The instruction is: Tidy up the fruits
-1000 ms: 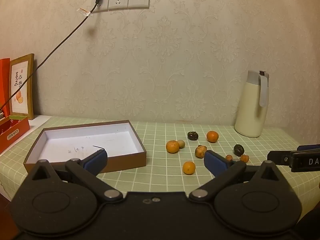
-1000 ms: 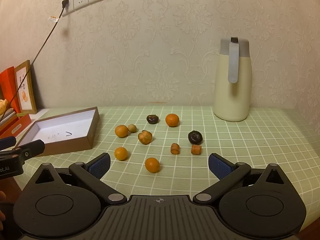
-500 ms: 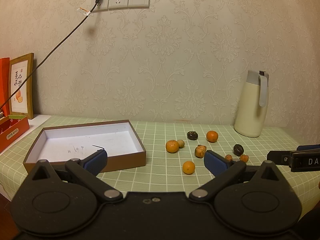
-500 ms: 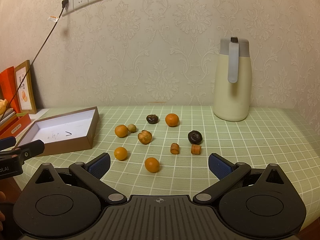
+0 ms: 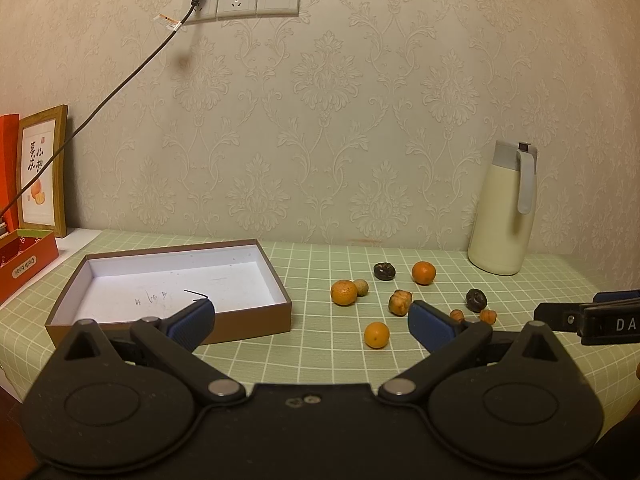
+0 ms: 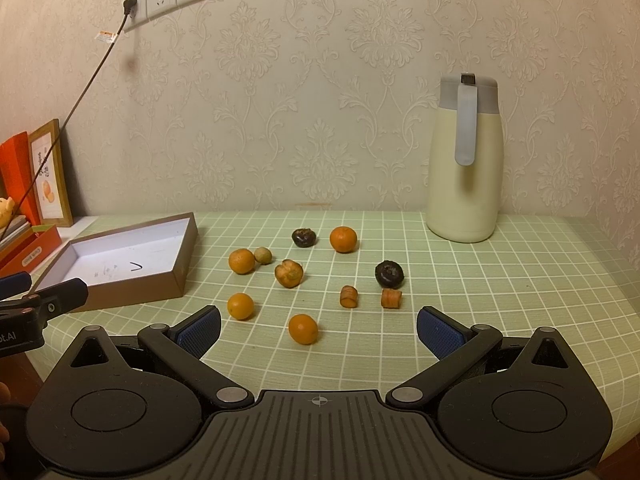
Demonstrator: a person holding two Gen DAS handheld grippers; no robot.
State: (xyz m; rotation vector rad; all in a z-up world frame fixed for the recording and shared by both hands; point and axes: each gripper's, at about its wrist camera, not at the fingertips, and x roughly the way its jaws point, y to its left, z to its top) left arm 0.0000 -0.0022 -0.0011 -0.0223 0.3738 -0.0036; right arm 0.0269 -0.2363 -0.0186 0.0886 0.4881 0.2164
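a: where are the fruits sitting?
b: lying scattered on the green-checked desk (image 6: pixel 500 280), right of the open brown box (image 6: pixel 132 268). four oranges, the nearest one (image 6: pixel 303 329) lying just beyond the right hand-held gripper (image 6: pixel 319 330). two dark fruits (image 6: pixel 389 273), two small orange pieces (image 6: pixel 349 297), all apart. the box is holding no fruit.
a: grippers?
b: right one is gaping wide, gripping nothing. left hand-held gripper (image 5: pixel 311 318) is likewise spread wide and carrying nothing, hovering near the box's near right corner.
a: anything else?
b: a cream jug (image 6: pixel 466 168) is standing far right against the wall.
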